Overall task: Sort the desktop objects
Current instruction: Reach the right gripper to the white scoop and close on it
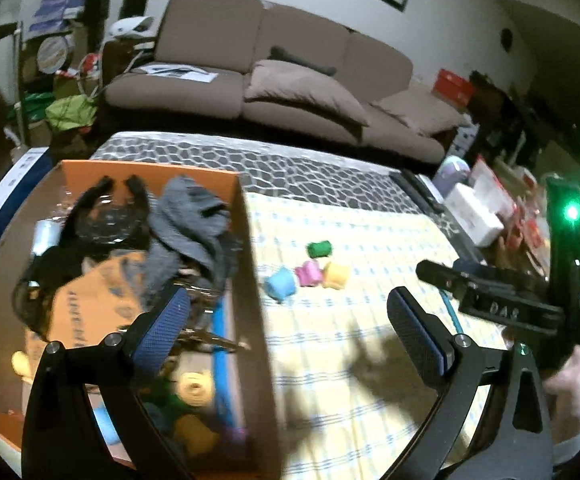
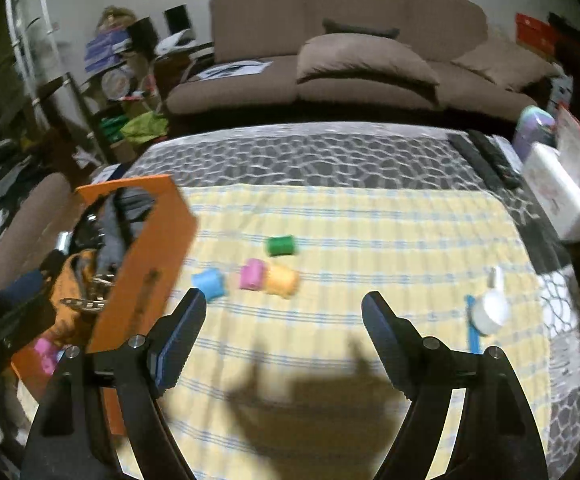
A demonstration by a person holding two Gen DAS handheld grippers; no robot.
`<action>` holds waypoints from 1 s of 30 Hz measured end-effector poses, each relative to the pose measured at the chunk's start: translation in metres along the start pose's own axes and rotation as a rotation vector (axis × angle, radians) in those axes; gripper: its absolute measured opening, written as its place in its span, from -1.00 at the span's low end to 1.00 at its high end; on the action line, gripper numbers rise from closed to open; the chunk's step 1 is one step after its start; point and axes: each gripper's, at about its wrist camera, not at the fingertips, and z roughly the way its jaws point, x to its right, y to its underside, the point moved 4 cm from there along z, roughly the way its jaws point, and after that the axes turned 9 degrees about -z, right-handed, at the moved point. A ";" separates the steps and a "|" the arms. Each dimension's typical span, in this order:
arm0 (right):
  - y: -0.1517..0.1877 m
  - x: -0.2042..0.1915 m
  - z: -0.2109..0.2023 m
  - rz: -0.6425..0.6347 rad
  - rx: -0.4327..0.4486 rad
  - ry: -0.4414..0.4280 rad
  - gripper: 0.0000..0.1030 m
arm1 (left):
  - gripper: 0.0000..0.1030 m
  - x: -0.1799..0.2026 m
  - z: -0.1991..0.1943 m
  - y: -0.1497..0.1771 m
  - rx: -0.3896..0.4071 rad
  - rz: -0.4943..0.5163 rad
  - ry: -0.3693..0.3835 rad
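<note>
Yellow checked cloth (image 2: 370, 240) is covering the table; four small rolls, green roll (image 2: 280, 245), blue roll (image 2: 209, 284), pink roll (image 2: 251, 275) and yellow roll (image 2: 281, 279), are lying on their sides beside the orange box (image 1: 245, 240), which is holding grey cloth (image 1: 193, 220) and more rolls. Left gripper (image 1: 290, 332) and right gripper (image 2: 281, 340) are both hanging wide open, gripping nothing

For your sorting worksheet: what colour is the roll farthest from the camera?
Green, clearest in the right wrist view.

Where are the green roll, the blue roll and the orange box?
green roll (image 2: 280, 245), right wrist view, on the middle of its side.
blue roll (image 2: 209, 284), right wrist view, on the middle of its side.
orange box (image 1: 254, 280), left wrist view, on its right wall.
</note>
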 end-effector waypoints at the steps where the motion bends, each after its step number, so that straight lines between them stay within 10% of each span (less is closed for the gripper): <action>1: 0.003 0.011 -0.001 0.013 -0.004 0.019 0.59 | 0.92 0.008 0.004 0.004 -0.007 0.011 0.004; 30: 0.061 0.198 0.034 0.314 -0.075 0.207 0.59 | 0.92 0.133 0.089 0.103 -0.228 0.199 0.081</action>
